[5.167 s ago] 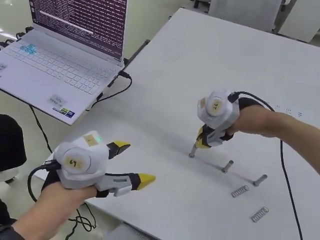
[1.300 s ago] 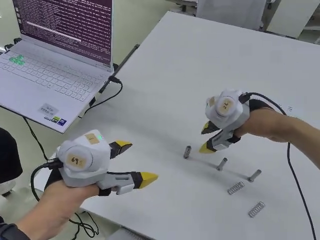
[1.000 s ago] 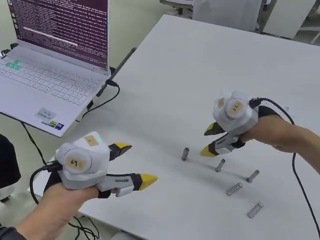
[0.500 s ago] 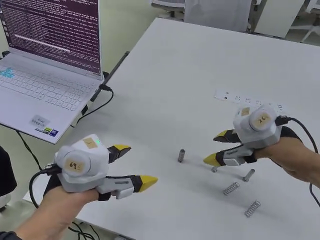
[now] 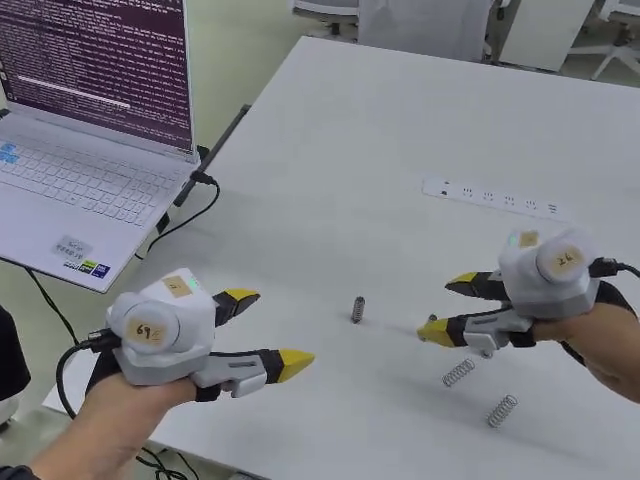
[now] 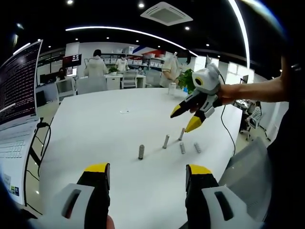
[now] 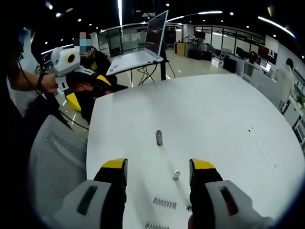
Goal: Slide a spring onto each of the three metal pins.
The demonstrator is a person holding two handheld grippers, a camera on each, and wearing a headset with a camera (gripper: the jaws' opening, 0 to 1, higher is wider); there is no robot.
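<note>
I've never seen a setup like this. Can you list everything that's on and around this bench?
Table: one, white, under everything else.
Laptop: one, silver, screen lit with text, off the table's left edge.
Cable: one, black, plugged into the laptop's side.
Power strip: one, white, far side of the table.
Pin with spring: one, metal, upright, mid-table.
Bare pins: two, metal, upright, near the right gripper.
Loose springs: two, metal, lying flat by the near edge.
Chair: one, grey mesh, at the table's edge.
Left gripper: white, yellow-tipped jaws, open, at the near left edge.
Right gripper: same colours, open, above the bare pins.
</note>
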